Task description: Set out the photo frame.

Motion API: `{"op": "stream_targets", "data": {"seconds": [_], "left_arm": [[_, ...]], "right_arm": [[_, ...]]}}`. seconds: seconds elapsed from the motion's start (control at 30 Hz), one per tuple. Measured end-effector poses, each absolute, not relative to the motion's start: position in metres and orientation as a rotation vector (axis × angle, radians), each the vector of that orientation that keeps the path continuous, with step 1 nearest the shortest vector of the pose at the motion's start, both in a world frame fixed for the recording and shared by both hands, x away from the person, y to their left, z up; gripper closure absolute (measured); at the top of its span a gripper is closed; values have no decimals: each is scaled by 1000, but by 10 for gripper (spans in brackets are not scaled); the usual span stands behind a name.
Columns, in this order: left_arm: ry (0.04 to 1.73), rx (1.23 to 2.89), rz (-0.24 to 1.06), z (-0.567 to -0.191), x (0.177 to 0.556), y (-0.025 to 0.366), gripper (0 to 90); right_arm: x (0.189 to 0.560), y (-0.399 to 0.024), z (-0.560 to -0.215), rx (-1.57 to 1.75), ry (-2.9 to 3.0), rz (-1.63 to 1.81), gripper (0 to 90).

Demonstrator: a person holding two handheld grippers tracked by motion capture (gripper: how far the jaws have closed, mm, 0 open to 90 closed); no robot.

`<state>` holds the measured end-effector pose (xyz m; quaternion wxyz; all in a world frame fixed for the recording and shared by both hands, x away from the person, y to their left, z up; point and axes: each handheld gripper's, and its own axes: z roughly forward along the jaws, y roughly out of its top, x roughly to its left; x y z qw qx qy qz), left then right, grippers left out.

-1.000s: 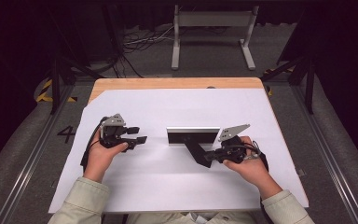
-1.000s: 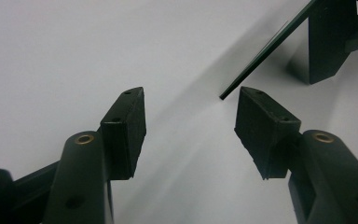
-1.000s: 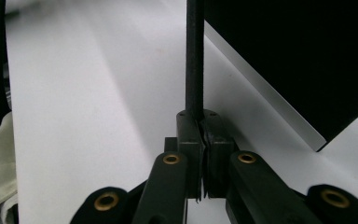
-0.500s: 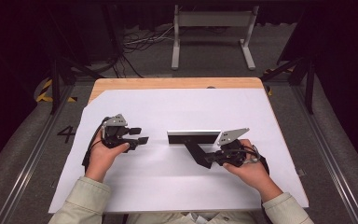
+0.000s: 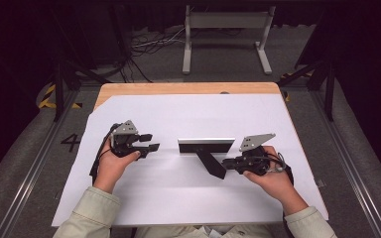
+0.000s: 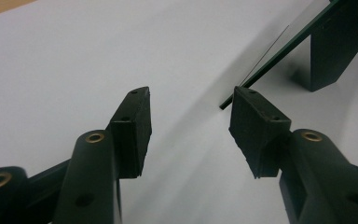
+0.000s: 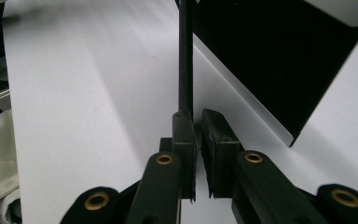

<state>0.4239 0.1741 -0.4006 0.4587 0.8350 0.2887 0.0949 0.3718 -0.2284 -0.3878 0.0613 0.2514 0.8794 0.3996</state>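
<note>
The picture frame (image 5: 206, 147) has kept its place mid-table, long axis left to right. The left claw (image 5: 151, 141), just off its left end, has just been narrowing, still apart and empty. The right claw (image 5: 225, 166) has just been loosening at the frame's stand (image 5: 212, 164); whether it pinches, I cannot tell.

White table sheet (image 5: 178, 198) brightly lit, surroundings dark; soft shadows; right gripper view near parts blurred, perhaps defocus.

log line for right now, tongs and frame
left tongs open, just closing, empty | right tongs just opening, narrow gap, at black prop leg | black flat rectangular frame upright on white sheet
</note>
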Motion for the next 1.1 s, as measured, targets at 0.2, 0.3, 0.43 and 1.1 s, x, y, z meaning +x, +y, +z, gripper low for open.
{"op": "stream_targets", "data": {"seconds": [0.2,0.3,0.43,1.1], "left_arm": [[696,2051,266,-397,422,172,555],[695,2045,278,-396,421,171,601],[682,2040,297,-394,419,169,660],[664,1996,319,-396,424,148,900]], "right_arm": [[370,-234,-381,738,2662,1194,873],[369,-238,-376,723,2659,1177,898],[368,-245,-371,725,2641,1172,900],[363,-274,-357,791,2568,1177,900]]}}
